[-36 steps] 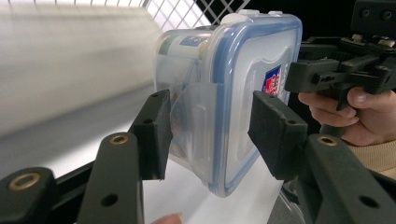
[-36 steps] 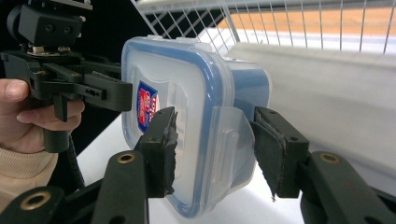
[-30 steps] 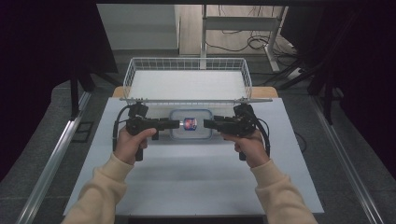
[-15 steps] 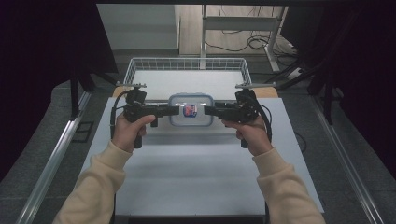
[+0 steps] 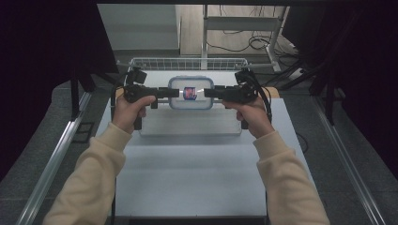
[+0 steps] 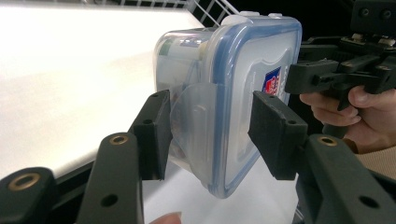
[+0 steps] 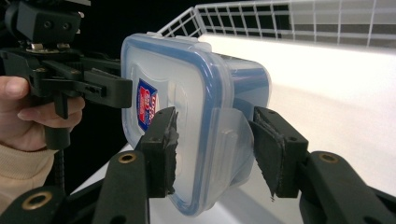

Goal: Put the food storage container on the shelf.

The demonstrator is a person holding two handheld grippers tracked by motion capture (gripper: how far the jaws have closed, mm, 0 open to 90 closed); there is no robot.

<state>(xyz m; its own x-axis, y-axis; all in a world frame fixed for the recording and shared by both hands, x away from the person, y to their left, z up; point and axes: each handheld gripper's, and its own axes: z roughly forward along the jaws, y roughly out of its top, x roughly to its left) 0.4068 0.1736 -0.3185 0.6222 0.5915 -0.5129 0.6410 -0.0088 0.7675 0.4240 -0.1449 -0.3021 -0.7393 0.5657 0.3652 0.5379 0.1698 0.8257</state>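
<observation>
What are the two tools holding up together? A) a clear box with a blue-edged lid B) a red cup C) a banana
A: the left tool and the right tool each clamp one end of the clear box with its blue-rimmed lid.

A recording bench in a lab or test room, not a home.

You stand at a plain white rectangular table (image 5: 197,164) with a white wire-mesh basket (image 5: 187,63) at its far edge, set on a grey floor. Dark black curtains (image 5: 47,56) close in both sides, a grey metal rail (image 5: 51,159) runs along the floor to your left, and loose black cables (image 5: 256,42) lie around a metal stand (image 5: 205,28) on the pale wooden floor beyond the table.
</observation>
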